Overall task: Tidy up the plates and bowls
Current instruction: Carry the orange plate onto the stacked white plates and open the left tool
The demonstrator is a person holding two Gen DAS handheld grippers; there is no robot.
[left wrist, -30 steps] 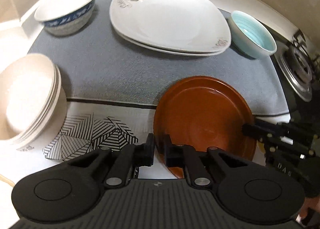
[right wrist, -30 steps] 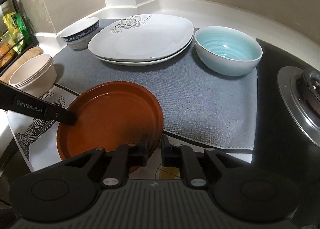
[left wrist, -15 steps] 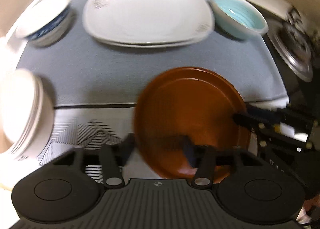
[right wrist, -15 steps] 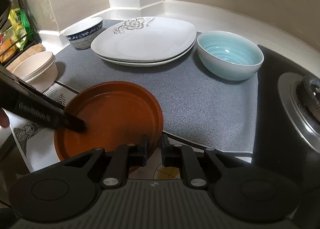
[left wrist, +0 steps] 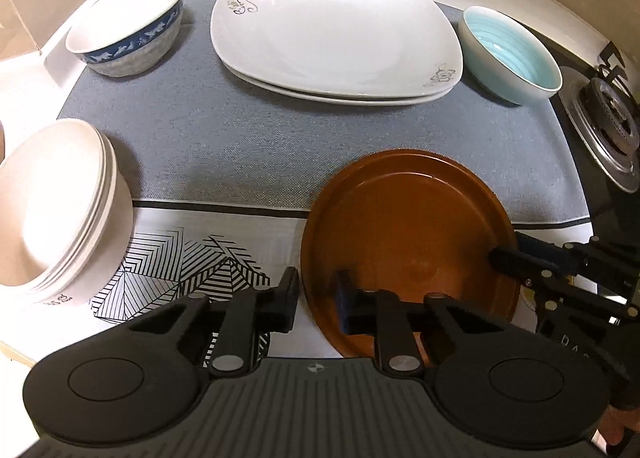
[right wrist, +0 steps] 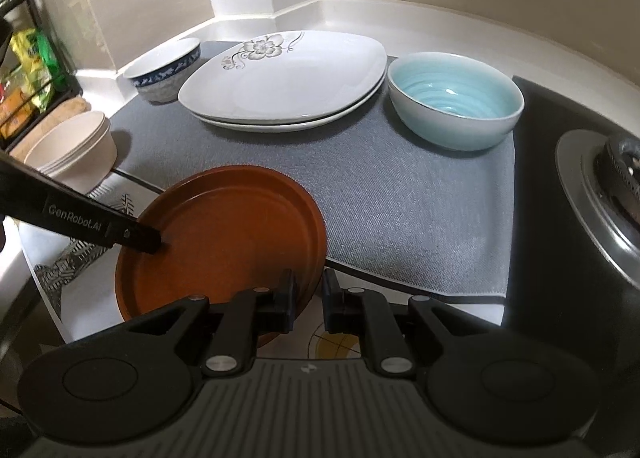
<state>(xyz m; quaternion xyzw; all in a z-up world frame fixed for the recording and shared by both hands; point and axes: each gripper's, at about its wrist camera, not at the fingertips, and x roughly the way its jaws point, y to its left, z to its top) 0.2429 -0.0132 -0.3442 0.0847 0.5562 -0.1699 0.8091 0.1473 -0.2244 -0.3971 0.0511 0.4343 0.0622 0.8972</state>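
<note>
Straddling the brown plate rim at 7 and 4 o'clock: left gripper and right gripper, fingers narrow, unclosed.

"GenRobot.AI" in pale letters runs along the side of the left gripper finger, right wrist view. Partial letters "DA" show on the right gripper body at the frame edge, left wrist view; rest cut off. Small print low on the cream bowls, too small to read.
</note>
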